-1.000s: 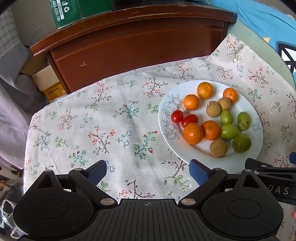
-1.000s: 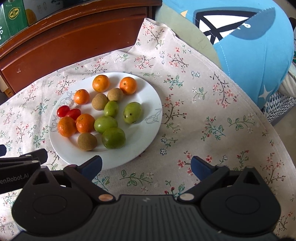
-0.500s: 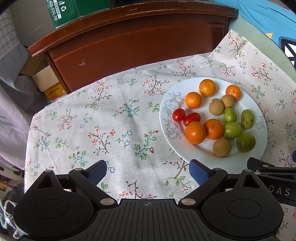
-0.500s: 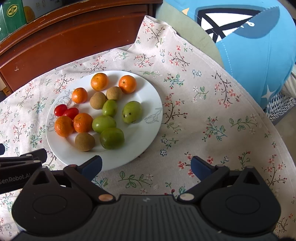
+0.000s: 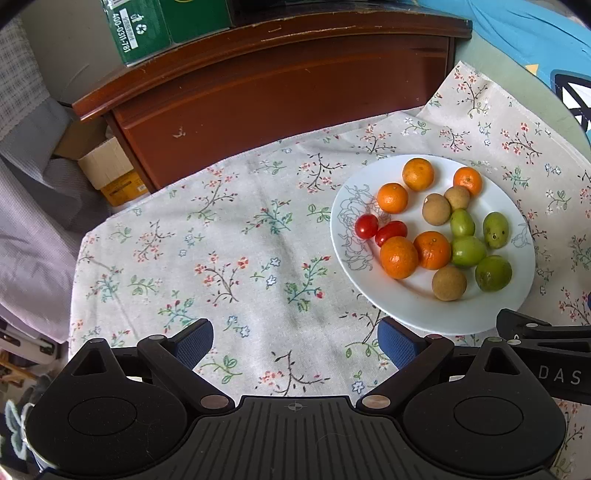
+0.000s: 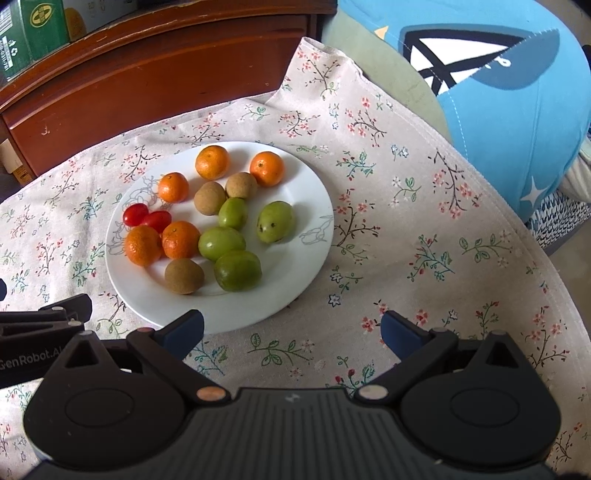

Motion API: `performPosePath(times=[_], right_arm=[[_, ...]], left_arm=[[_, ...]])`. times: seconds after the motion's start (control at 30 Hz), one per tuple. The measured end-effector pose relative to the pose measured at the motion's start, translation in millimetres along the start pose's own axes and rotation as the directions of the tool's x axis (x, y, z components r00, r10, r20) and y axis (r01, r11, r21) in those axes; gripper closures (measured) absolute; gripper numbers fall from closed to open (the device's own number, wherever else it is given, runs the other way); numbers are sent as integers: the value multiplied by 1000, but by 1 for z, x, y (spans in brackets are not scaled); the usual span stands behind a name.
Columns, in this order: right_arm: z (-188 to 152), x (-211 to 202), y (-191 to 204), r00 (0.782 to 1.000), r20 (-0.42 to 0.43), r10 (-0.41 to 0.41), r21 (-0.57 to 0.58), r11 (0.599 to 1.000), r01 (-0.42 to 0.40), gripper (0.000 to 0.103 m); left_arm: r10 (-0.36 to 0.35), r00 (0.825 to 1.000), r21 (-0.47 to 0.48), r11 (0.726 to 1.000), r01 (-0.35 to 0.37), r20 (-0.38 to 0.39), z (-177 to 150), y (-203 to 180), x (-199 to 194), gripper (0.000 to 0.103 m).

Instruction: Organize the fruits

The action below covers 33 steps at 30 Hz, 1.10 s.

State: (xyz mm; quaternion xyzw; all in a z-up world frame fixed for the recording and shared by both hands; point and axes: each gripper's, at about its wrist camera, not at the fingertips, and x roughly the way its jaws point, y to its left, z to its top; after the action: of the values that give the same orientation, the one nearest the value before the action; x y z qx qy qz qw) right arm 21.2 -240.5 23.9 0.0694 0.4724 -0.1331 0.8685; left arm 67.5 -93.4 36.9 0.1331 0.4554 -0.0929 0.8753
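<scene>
A white plate (image 5: 436, 314) (image 6: 303, 280) on a floral cloth holds mixed fruit: several oranges (image 5: 399, 257) (image 6: 143, 245), two cherry tomatoes (image 5: 366, 226) (image 6: 135, 214), several green fruits (image 5: 493, 273) (image 6: 237, 270) and three brown round fruits (image 5: 449, 283) (image 6: 184, 276). My left gripper (image 5: 295, 341) is open and empty above the cloth, left of the plate. My right gripper (image 6: 291, 330) is open and empty, its left finger over the plate's near rim.
A brown wooden cabinet (image 5: 280, 92) stands behind the table with green boxes (image 5: 136, 29) on top. A blue cushion (image 6: 498, 85) lies at the right. Cardboard boxes (image 5: 107, 170) sit on the floor at the left. The floral cloth (image 5: 221, 251) covers the table.
Both grippers have shifted slightly, so the plate sits a bit farther and higher in both views. Both stay open and empty; the fruit has not moved.
</scene>
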Motion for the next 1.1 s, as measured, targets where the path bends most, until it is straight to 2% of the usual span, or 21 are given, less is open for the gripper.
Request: performPosePath(times=[0.43, 0.83, 1.1], right_arm=[[-25, -16, 12, 999, 25, 40, -63, 997, -38, 2], [-72, -21, 16, 994, 25, 108, -41, 993, -107, 2], [-95, -20, 23, 980, 109, 169, -92, 983, -159, 2]], left_arm=[[25, 1000, 8, 1000, -25, -6, -32, 12, -21, 6], [-18, 999, -48, 999, 17, -35, -74, 25, -35, 6], [-19, 999, -91, 996, 14, -51, -94, 36, -41, 6]])
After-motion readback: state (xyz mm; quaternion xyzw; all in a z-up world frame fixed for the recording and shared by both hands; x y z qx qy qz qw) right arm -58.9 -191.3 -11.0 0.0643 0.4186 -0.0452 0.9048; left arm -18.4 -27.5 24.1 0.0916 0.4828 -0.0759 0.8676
